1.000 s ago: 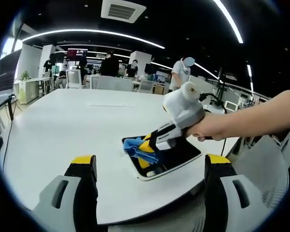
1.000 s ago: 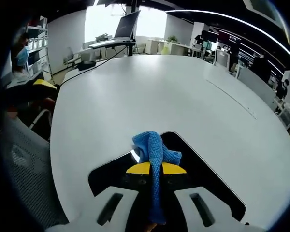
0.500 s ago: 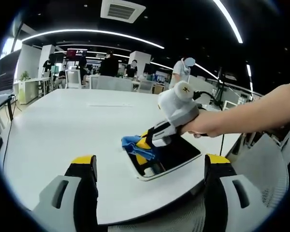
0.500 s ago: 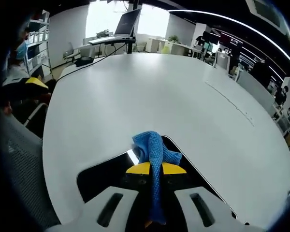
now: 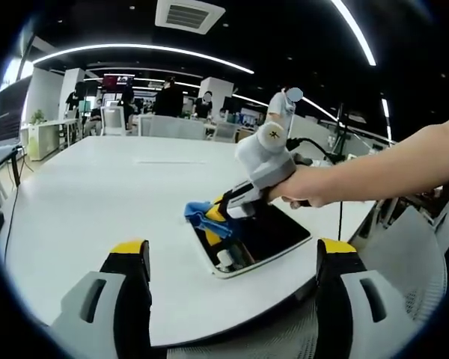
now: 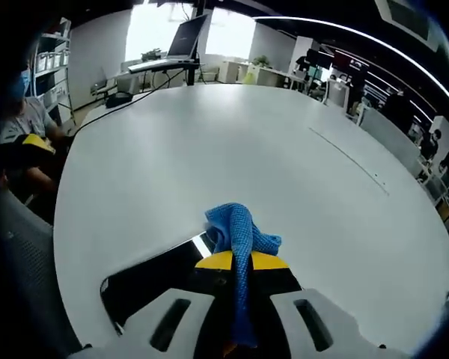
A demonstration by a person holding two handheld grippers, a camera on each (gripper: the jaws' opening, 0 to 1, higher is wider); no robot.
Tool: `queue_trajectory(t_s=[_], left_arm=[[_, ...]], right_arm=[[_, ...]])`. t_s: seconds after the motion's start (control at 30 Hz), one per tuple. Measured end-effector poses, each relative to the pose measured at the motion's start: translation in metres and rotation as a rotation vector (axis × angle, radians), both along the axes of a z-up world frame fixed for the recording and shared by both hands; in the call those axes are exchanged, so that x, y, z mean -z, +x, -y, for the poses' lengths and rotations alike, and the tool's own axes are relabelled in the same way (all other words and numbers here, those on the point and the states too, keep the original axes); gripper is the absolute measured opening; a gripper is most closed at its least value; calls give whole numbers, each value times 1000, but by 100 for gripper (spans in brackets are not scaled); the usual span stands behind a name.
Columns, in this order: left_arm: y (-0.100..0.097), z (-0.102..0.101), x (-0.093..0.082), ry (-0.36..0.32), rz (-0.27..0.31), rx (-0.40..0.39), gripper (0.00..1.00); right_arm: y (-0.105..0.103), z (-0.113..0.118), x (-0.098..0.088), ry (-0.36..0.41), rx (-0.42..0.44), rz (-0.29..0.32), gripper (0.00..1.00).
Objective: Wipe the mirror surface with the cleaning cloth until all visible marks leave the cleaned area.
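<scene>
Blue cleaning cloth (image 6: 239, 233) clamped in our right hand-held gripper (image 6: 242, 261), pressed at the mirror's (image 5: 273, 232) far edge on the white surface (image 5: 97, 202) so it rubs the glass. Our left hand-held gripper (image 5: 232, 262) hangs back, jaws spread, holding nothing.

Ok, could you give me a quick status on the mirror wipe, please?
Right gripper shut on cleaning cloth, at far edge of mirror. Left gripper open, idle, short of mirror. Nothing in the way.
</scene>
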State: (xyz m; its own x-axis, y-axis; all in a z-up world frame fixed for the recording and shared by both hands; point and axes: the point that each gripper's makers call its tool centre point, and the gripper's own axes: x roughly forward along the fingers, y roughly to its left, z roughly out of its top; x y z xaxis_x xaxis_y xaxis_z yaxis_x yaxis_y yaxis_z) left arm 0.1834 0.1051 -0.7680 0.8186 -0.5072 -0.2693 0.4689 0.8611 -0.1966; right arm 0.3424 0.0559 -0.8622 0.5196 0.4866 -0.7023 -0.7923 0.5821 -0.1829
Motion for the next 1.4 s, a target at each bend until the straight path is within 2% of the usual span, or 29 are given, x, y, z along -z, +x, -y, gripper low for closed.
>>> queue_trajectory(t_s=[0.33,0.47,0.6,0.83,1.07,1.4], left_arm=[[0,0,2,5,-9,0,91],[1,0,1,2,-5,-2,90],[1,0,1,5,-9,0,91],[0,1,2,4,-11,7,92],[1,-1,2,5,-11,-2,91],[1,-1,2,6,-12,-1,90]], right_arm=[[0,2,0,29,14,2,0],[1,4,0,70,35,-46,0],[-1,5,0,66,37,-23,0],[-1,9,0,93,49,-22,0],[-1,25,0,95,72,-49,0],[-4,46,0,89,95,-55,0]])
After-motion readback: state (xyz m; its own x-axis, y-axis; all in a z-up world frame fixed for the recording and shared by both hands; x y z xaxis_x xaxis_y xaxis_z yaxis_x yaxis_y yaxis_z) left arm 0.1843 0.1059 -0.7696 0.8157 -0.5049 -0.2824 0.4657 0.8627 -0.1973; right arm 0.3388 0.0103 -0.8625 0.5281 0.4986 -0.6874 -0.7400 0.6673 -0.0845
